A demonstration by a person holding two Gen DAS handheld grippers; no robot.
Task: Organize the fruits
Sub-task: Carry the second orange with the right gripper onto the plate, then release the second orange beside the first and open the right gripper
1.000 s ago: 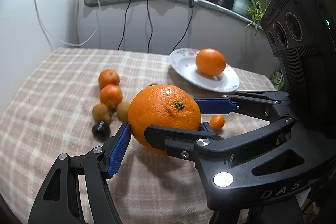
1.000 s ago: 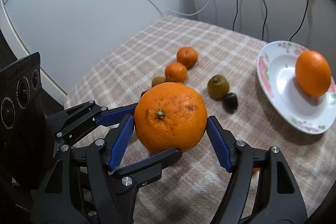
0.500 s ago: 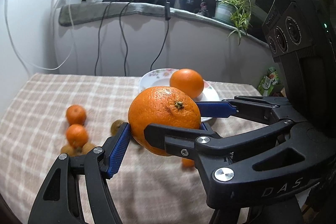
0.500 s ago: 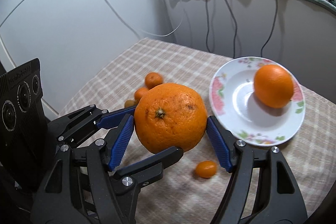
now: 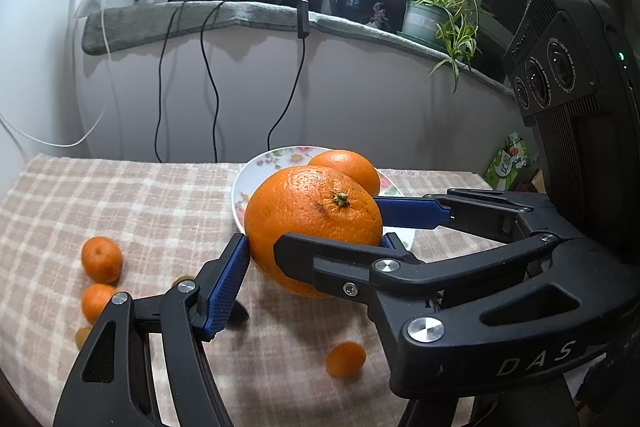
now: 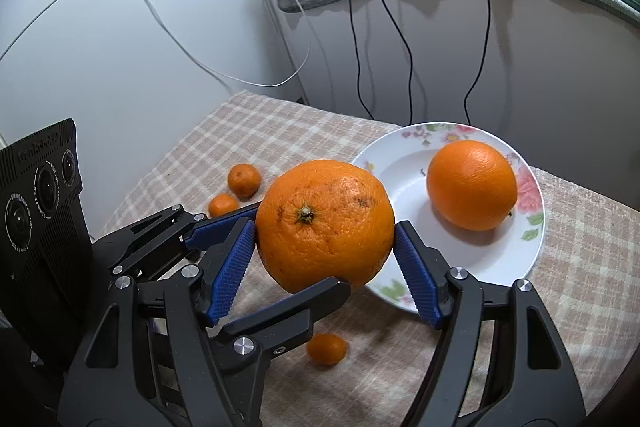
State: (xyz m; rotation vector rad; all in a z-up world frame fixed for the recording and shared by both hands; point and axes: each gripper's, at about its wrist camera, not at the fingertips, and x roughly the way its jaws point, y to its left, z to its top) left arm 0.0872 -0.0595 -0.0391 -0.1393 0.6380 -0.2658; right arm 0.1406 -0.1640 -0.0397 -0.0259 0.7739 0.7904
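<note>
Left wrist view: "DAS" marks the right gripper (image 5: 384,227), both grippers clamping one large orange (image 5: 312,223).

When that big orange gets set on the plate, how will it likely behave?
The big orange is round, so it will probably roll on the shallow plate, perhaps against the other orange. Its rind looks firm: both grippers' pads leave no visible dent.

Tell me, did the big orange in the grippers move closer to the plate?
Yes. The big orange now overlaps the plate rim; a second ago the plate lay well off to its right.
</note>
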